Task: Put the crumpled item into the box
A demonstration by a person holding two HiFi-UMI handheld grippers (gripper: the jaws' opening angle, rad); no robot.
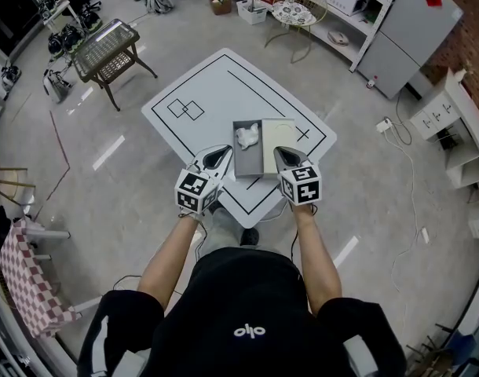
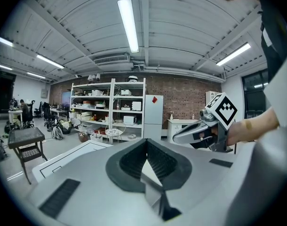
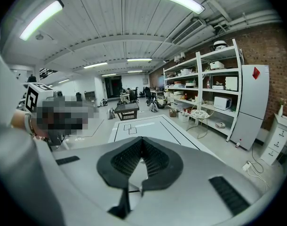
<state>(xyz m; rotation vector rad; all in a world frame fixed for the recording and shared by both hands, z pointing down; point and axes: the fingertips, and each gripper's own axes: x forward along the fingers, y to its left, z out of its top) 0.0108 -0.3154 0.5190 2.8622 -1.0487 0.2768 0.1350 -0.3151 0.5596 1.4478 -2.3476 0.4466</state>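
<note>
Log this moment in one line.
crumpled paper: in box | box: open, on table | left gripper: shut, empty | right gripper: shut, empty

Both bare forearms (image 1: pixel 175 251) reach forward, side by side. The left gripper (image 1: pixel 218 157) and right gripper (image 1: pixel 283 156) point ahead and slightly down, level with each other, jaws closed together on nothing.

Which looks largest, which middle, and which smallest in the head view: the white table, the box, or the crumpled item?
1. white table.
2. box, standing on it.
3. crumpled item, lying inside the box.
They sit together, so nearness to the camera hardly matters.
</note>
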